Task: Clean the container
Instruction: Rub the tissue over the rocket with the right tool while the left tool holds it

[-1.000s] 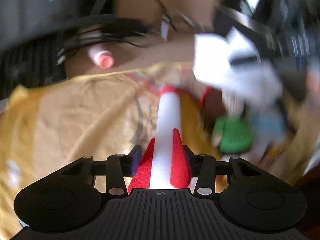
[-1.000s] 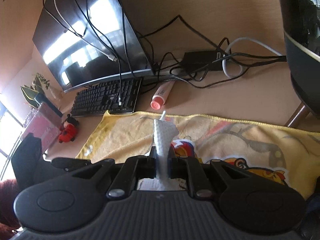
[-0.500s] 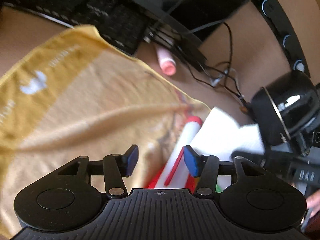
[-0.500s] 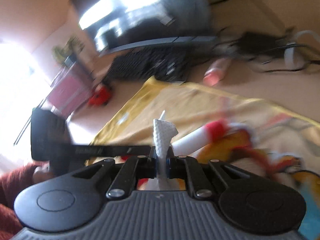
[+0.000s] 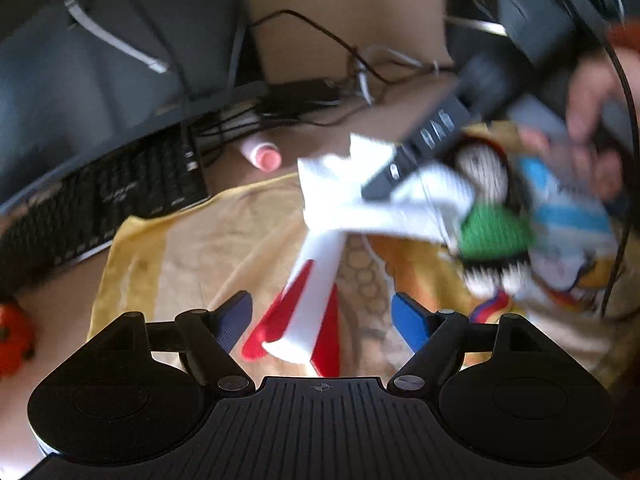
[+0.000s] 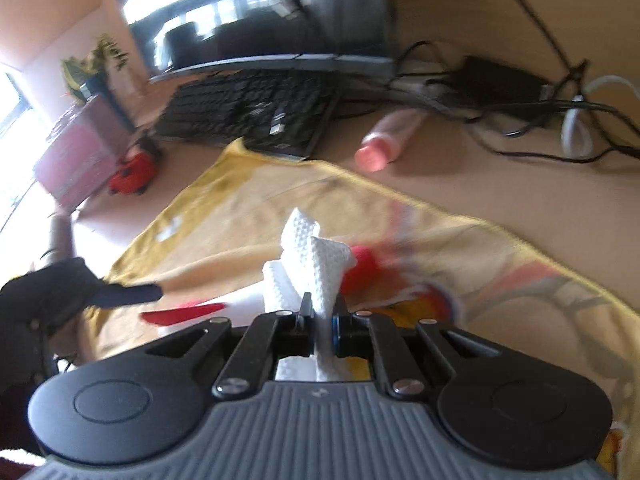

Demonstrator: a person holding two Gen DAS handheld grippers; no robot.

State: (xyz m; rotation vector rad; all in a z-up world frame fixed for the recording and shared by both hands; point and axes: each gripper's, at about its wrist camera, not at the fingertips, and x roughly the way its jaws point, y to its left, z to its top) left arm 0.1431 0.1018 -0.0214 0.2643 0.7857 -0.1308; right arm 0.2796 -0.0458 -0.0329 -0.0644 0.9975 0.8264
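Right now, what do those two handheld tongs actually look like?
Each is black plastic: a ribbed base plate, two rounded lobes with disc shapes, and linkage arms fixed by silver screws. The left tongs end in blue ribbed pads. The right tongs show a blue ring at one tip. A rust-red sleeve shows behind the right one.

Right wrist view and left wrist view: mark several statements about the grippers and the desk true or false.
1. The right hand-held gripper is shut on a paper towel. True.
2. The left hand-held gripper clamps the red and white container. False: its jaws stand open, with the container lying between them.
3. A yellow towel covers the desk in front of the keyboard. True.
4. The pink-capped bottle stands upright. False: it lies on its side.
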